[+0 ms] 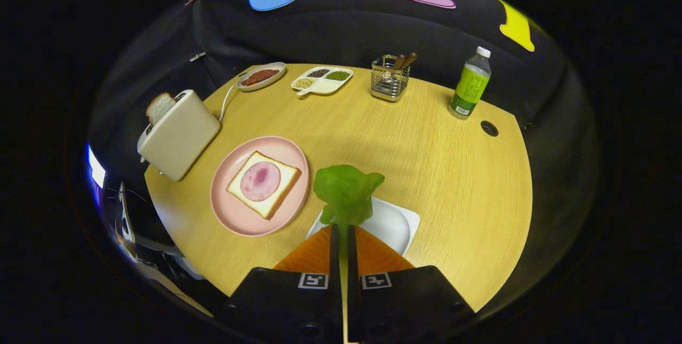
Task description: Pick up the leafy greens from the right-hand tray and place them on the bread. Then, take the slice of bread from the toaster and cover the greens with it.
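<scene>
My gripper is shut on the stem of the leafy greens, which stick up just ahead of the fingertips, lifted above the white tray. To the left of the greens lies a pink plate with a bread slice topped by a round slice of ham. Farther left stands a cream toaster with a second bread slice poking out of its slot.
At the table's far side sit an oval dish of red sauce, a divided dish of beans, a wire utensil holder and a green-labelled bottle. A cable hole lies near the bottle. The toaster's cord runs back past the sauce dish.
</scene>
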`<action>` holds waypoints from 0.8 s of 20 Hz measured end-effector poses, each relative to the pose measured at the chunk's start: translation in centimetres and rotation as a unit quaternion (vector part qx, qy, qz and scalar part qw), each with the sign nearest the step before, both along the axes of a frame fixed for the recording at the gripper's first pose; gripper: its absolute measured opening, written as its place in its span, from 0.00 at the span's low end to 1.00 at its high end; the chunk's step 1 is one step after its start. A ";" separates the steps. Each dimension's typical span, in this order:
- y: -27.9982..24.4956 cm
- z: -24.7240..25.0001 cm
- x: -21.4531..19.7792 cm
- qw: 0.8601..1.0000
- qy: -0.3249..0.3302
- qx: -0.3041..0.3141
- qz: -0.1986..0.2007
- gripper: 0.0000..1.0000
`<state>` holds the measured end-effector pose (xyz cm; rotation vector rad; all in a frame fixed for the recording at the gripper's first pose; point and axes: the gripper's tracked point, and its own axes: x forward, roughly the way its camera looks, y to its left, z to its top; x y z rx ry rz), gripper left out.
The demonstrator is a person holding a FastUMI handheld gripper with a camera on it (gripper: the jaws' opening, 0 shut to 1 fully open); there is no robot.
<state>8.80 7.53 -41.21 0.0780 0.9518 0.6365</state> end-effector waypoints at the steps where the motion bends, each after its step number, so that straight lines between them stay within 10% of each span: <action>1: 0.6 0.9 -0.2 1.000 -0.004 0.004 0.003 0.08; 16: 15.0 7.0 -0.6 0.995 -0.010 0.067 0.077 0.08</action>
